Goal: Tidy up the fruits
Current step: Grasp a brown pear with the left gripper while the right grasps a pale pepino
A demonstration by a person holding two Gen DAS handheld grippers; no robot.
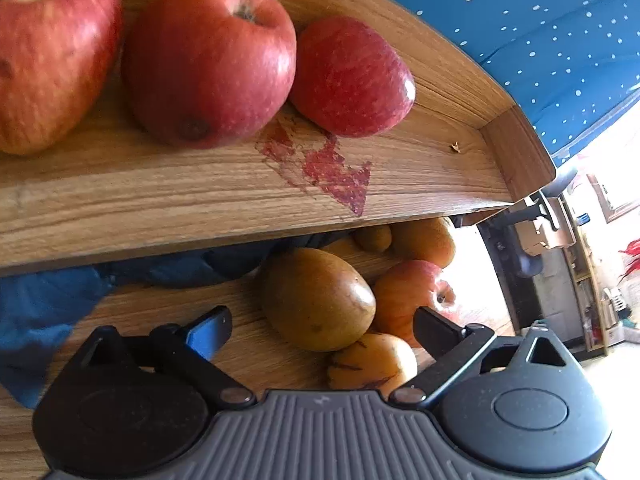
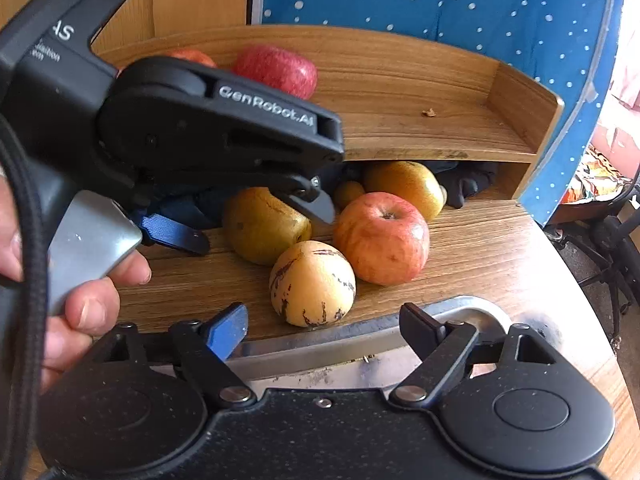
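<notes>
Three red apples (image 1: 208, 60) lie on the upper tier of a wooden shelf (image 1: 420, 160). Under its edge, a heap of fruit rests on the tabletop: a brown-green pear (image 2: 264, 228), a yellow purple-striped melon (image 2: 312, 284), a red-yellow apple (image 2: 382, 238), and a second pear (image 2: 404, 186) further back. My left gripper (image 2: 248, 220) is open, its fingers standing either side of the nearer pear (image 1: 316, 298) without closing on it. My right gripper (image 2: 324, 324) is open and empty, just in front of the striped melon.
A dark blue cloth (image 1: 48, 300) is stuffed under the shelf. Blue fabric with white dots (image 2: 440, 0) hangs behind. A metal rim (image 2: 460, 312) crosses the table's front. A hand (image 2: 92, 308) holds the left gripper. The table edge drops off at the right, with chairs beyond.
</notes>
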